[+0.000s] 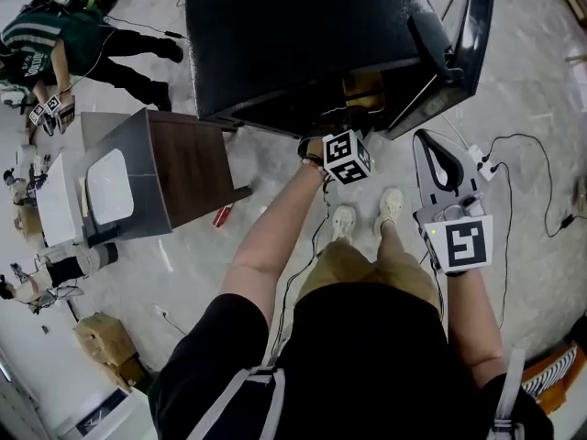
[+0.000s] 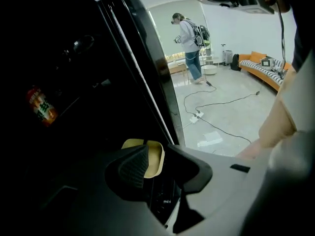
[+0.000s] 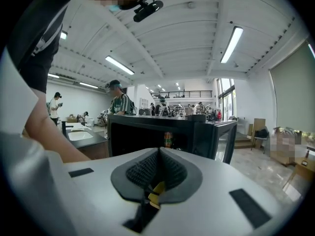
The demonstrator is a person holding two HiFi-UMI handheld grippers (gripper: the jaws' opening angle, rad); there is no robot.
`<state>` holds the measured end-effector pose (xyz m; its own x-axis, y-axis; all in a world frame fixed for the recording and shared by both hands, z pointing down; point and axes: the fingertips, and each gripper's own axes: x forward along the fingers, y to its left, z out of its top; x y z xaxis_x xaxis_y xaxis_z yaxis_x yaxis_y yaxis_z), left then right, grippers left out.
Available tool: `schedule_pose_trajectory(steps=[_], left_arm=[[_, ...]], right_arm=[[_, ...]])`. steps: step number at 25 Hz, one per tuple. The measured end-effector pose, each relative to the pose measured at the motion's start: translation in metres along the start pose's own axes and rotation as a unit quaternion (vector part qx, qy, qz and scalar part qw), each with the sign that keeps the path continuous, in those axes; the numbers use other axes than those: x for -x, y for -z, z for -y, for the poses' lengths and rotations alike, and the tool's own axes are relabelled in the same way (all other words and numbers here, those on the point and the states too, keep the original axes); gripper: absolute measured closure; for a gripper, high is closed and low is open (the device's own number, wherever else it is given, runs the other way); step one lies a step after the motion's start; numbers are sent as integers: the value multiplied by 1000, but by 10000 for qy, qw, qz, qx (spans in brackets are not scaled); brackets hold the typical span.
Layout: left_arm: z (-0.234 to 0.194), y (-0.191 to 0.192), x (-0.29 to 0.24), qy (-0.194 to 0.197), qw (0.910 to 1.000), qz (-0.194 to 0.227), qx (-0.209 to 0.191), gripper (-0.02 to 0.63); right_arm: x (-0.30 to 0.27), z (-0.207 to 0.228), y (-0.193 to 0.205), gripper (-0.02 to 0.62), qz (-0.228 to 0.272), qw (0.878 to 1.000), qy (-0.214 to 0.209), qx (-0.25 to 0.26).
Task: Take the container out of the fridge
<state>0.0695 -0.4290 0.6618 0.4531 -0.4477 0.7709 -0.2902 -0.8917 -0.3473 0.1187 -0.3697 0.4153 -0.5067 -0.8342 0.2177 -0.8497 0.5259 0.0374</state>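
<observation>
Left gripper view: container [image 2: 156, 157] in fridge [image 2: 78, 87]

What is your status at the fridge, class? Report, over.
Left gripper open, inside fridge. Right gripper shut, empty, outside. Container ahead of left jaws, ungripped. Door open, nothing seen blocking.

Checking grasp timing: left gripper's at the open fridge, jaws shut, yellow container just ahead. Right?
No: the left gripper has its jaws apart, not shut, as the left gripper view shows. The rest holds: it is at the open fridge, with the yellow container just ahead.
</observation>
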Motion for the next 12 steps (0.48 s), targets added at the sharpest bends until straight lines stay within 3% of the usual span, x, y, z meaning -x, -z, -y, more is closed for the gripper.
schedule_pose_trajectory(steps=[4,12], left_arm=[[1,7,-31,109,9996,-262,-31,480],[6,34,-86,302,9950,-922,-243,492]], right_arm=[[-4,11,-8,560,259,9992,119,-267],[0,30,18,560,-18,9996,119,-238]])
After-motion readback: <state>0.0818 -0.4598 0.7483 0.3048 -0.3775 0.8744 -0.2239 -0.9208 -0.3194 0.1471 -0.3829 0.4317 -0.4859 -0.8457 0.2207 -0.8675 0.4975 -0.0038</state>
